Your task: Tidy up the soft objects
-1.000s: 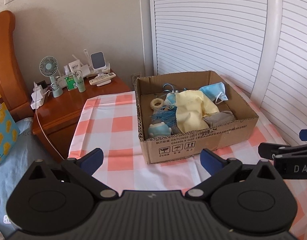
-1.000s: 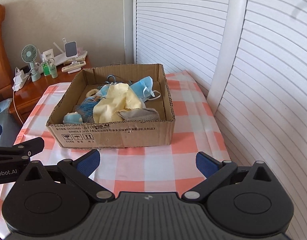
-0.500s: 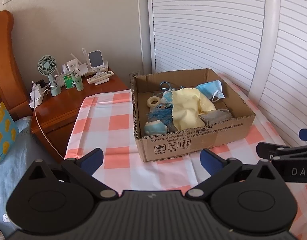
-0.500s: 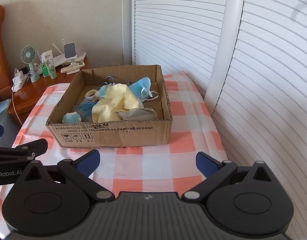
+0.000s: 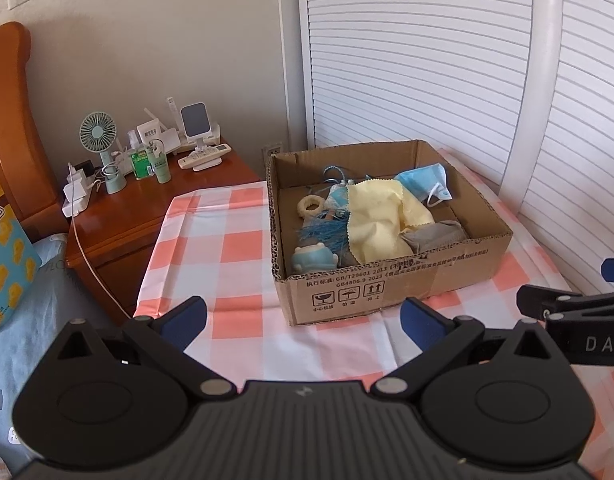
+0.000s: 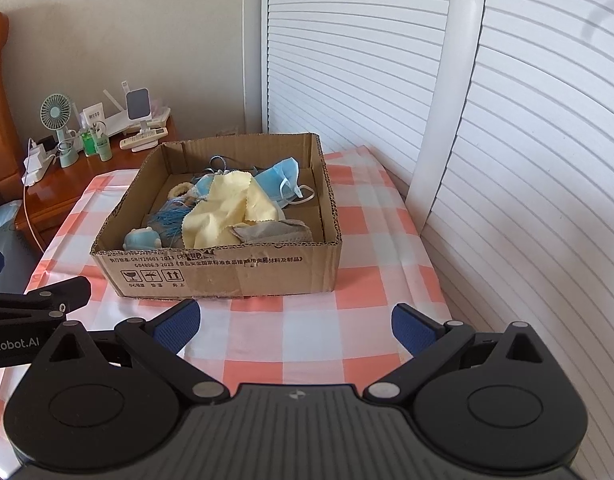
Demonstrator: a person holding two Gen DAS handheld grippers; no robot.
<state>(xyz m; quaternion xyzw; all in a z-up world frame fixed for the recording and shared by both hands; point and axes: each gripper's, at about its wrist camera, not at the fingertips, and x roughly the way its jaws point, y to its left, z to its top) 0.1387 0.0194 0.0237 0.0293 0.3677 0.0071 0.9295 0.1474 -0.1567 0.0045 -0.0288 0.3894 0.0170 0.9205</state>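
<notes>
Cardboard fills the middle of both my views: an open box (image 5: 391,280) sits on the checked cloth (image 5: 235,248) of the table, and all the soft things lie inside it. A yellow cloth (image 5: 381,216) is draped over the centre of the pile. A blue mask (image 5: 425,182) leans in the far right corner, touching the cloth's far edge. A grey cloth (image 5: 435,236) is bunched against the near wall, to the right of the yellow one. A blue toy (image 5: 313,258) sits in the near left corner, with blue tassel strands (image 5: 323,234) just behind it and a pale ring (image 5: 312,205) further back along the left wall.

My left gripper (image 5: 303,316) hangs released in front of the box, jaws spread wide with nothing between them, short of the near wall. My right gripper (image 6: 295,322) is likewise spread and empty, over the cloth just before the box. Each shows at the edge of the other's view.

Left of the table stands a wooden nightstand (image 5: 147,208) with a small fan (image 5: 97,140) and bottles (image 5: 149,162). White slatted doors (image 6: 367,60) run behind and to the right.
</notes>
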